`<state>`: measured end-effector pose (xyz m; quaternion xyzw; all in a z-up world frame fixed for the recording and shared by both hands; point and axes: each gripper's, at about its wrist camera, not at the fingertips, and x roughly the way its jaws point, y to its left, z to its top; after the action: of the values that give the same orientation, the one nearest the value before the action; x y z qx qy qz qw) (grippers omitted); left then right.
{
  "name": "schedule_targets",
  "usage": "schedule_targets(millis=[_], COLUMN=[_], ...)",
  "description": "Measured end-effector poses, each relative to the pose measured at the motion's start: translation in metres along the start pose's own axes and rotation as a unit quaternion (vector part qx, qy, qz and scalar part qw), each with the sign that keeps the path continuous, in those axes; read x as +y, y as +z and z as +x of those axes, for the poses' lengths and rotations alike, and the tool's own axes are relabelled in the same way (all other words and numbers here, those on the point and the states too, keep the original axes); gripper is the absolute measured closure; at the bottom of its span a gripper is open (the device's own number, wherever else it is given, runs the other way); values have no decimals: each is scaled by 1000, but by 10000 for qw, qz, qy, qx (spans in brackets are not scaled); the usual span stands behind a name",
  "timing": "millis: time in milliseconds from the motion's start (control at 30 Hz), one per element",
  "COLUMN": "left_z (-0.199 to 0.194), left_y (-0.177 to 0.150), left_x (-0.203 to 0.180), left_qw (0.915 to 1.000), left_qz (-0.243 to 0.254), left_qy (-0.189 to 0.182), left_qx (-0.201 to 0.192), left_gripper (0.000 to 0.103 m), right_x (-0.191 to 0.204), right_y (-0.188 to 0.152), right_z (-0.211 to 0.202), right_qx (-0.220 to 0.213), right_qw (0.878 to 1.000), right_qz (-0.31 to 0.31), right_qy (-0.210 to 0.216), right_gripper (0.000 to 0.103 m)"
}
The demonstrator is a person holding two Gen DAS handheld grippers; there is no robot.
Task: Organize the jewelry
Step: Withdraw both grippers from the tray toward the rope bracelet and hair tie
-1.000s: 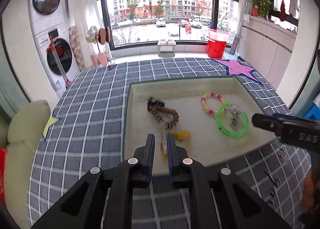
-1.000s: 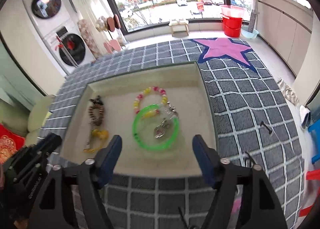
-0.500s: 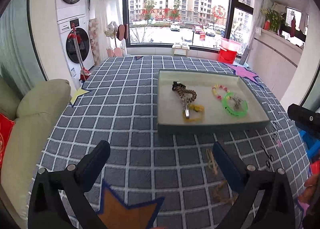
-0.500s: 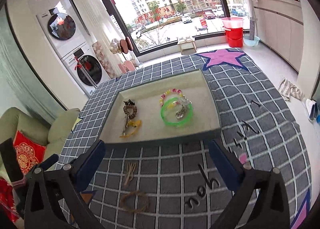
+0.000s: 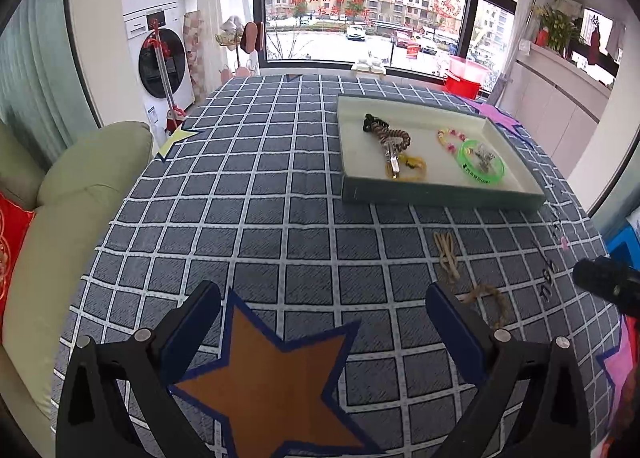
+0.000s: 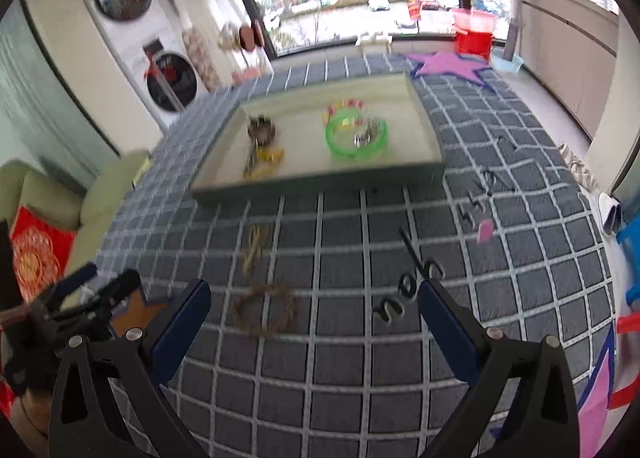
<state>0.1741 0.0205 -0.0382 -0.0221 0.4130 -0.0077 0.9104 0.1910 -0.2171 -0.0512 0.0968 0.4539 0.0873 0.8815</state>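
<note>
1. Jaws wide apart on left gripper [image 5: 322, 324] and right gripper [image 6: 314, 324], holding nothing, above checked cloth [image 5: 260, 194].
2. In tray [image 5: 436, 194]: green bangle [image 5: 482, 166], bead bracelet [image 5: 450, 137], brown bead string [image 5: 386, 132], yellow piece [image 5: 412, 170].
3. On cloth near tray: woven ring [image 6: 266, 308], tan bands [image 6: 254, 248], dark hairpins [image 6: 408, 290].

Grid-patterned tablecloth [image 5: 256, 218] carries a shallow tray [image 5: 440, 194], tan loop [image 5: 446, 254], brown woven ring [image 6: 266, 308], dark hairpins [image 6: 408, 294] and orange star patch [image 5: 264, 374].
</note>
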Motion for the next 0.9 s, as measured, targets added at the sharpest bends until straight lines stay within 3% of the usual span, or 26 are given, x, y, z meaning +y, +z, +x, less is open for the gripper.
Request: schedule_targets(millis=[333,900], left_z=[19,64], left_y=[4,25], left_x=[14,-14], left_qw=[9991,9935], left_qz=[-274,-254], left_qy=[-38,-698], left_qx=[309,869], left_gripper=[0,0], right_x=[-18,-9], right_y=[-15,-22], right_z=[26,40], right_qx=[586,620], right_qw=[9970,9956], right_qz=[262,-106], right_qy=[-435,-696], right_gripper=[0,1])
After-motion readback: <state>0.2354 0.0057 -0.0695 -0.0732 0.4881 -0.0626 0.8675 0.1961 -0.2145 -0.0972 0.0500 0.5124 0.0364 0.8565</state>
